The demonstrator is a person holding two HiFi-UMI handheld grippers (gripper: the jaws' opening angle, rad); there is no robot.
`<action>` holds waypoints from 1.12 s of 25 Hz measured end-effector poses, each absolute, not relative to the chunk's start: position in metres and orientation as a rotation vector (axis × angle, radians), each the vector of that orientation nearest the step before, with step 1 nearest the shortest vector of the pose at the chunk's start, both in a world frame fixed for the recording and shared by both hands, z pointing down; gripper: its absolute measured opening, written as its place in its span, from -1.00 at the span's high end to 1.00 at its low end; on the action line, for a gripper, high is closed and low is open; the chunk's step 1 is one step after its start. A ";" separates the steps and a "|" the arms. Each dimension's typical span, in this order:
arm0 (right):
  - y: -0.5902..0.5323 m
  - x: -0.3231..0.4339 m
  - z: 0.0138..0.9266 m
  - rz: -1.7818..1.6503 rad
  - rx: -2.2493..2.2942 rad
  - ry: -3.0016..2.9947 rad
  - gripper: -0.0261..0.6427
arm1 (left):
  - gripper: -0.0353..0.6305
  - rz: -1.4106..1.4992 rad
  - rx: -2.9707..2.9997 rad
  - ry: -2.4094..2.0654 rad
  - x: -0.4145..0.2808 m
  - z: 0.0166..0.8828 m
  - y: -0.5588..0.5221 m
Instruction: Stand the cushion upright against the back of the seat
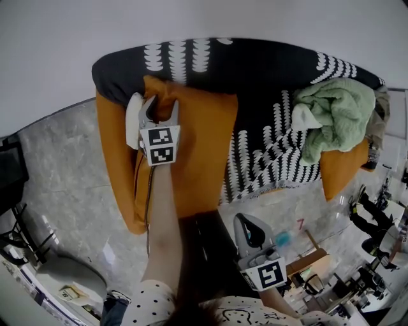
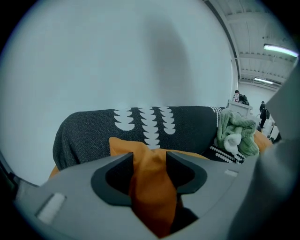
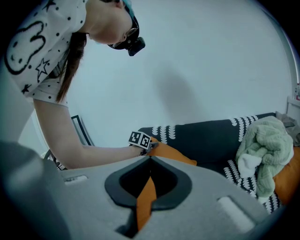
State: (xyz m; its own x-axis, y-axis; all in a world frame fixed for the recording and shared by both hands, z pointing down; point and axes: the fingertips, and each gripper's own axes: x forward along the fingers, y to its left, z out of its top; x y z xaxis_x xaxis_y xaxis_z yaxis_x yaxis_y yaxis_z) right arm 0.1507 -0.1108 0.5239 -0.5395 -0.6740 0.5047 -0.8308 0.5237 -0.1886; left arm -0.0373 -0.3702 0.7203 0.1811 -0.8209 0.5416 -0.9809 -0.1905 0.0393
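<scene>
Two grippers were in my views. The nearer one, the right gripper (image 1: 247, 230), hung low beside the person's dotted shirt (image 1: 153, 299), short of the front edge of the orange sofa (image 1: 108, 146), with grey marbled floor (image 1: 64, 165) to either side. In its own view its jaws had their tips together with nothing gripped, and only a sliver of orange showed through the slit between them. Further out, the person's bare forearm (image 1: 162, 216) reached across the orange cushion (image 1: 204, 153) to the left gripper (image 1: 156, 109), which sat at the cushion's top corner. I read that gripper's jaws as spread wide, with the cushion's bunched orange corner rising in the gap between them. The corner looked loose there, not pinched. From the head view, the cushion stood on its edge at the left end of the seat, its upper edge leaning on the sofa's back. Behind it, a black throw (image 1: 255, 70) printed with rows of white leaf shapes draped over the back and ran down across the seat. At the far right end a crumpled green blanket (image 1: 335, 114) lay on the throw, well apart from the cushion. Beyond everything stood a plain pale wall (image 1: 191, 19).
</scene>
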 end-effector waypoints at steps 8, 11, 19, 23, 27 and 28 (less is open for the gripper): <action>-0.114 0.153 0.530 0.599 1.248 -2.381 0.94 | 0.65 0.610 2.091 -1.669 -0.033 0.726 -0.370; -0.114 0.152 0.532 0.614 1.235 -2.370 0.94 | 0.81 0.631 2.096 -1.672 -0.029 0.730 -0.367; -0.113 0.151 0.534 0.614 1.225 -2.373 0.94 | 0.86 0.604 2.108 -1.699 -0.028 0.719 -0.364; -0.114 0.151 0.532 0.609 1.226 -2.382 0.94 | 0.86 0.606 2.115 -1.717 -0.026 0.718 -0.361; -0.113 0.150 0.533 0.607 1.216 -2.383 0.94 | 0.87 0.602 2.138 -1.747 -0.025 0.712 -0.357; -0.113 0.151 0.533 0.604 1.216 -2.384 0.94 | 0.87 0.598 2.141 -1.755 -0.024 0.709 -0.356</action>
